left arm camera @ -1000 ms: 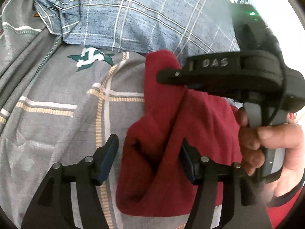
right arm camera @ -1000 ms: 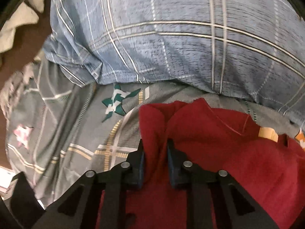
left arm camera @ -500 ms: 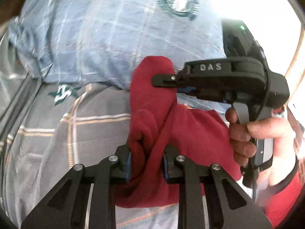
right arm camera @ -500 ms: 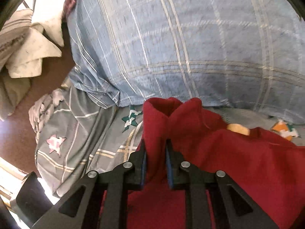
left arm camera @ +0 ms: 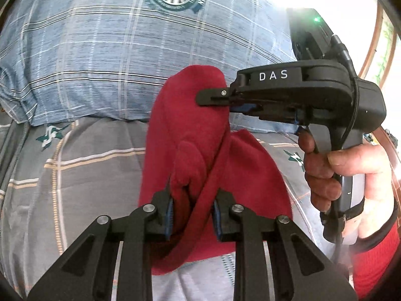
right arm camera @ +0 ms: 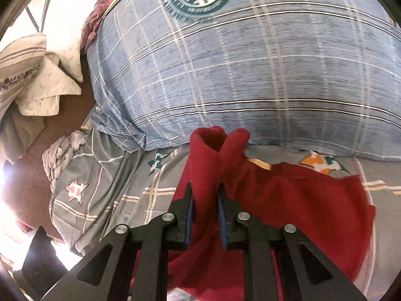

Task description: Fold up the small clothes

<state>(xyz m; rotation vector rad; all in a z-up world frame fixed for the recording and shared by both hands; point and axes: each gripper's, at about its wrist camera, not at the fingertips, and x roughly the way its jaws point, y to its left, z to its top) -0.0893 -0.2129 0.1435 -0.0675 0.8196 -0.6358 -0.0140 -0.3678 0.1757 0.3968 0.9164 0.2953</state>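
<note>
My left gripper is closed down on a bunched fold of the red cloth, the blue-lined pads pressing soft, fuzzy fabric from both sides. My right gripper is pinched on another part of the same cloth, and above its fingers the fabric stands up in two rounded, rolled lobes. In the left wrist view the right gripper comes in from the side, black with white lettering on its body, gripped by my right hand, its tips biting the cloth's upper edge. The cloth hangs between the two grips as a thick, drooping loop, with a diagonal hem crossing it; its free edge on the right wrist side looks frayed.

Below lies the bed sheet, grey, smooth, with tan and white stripes and small star emblems. Behind it swells a blue plaid pillow, coarse-woven, bearing a round green badge. Off to the left in the right wrist view sits a crumpled pale cloth on a brown surface.

A second ago my left gripper was wide open with the cloth lying low between its fingers; half a second ago it had already closed on it. Since then both grips have risen, the cloth is lifted higher off the sheet, and more of the pillow's badge has come into both views.
</note>
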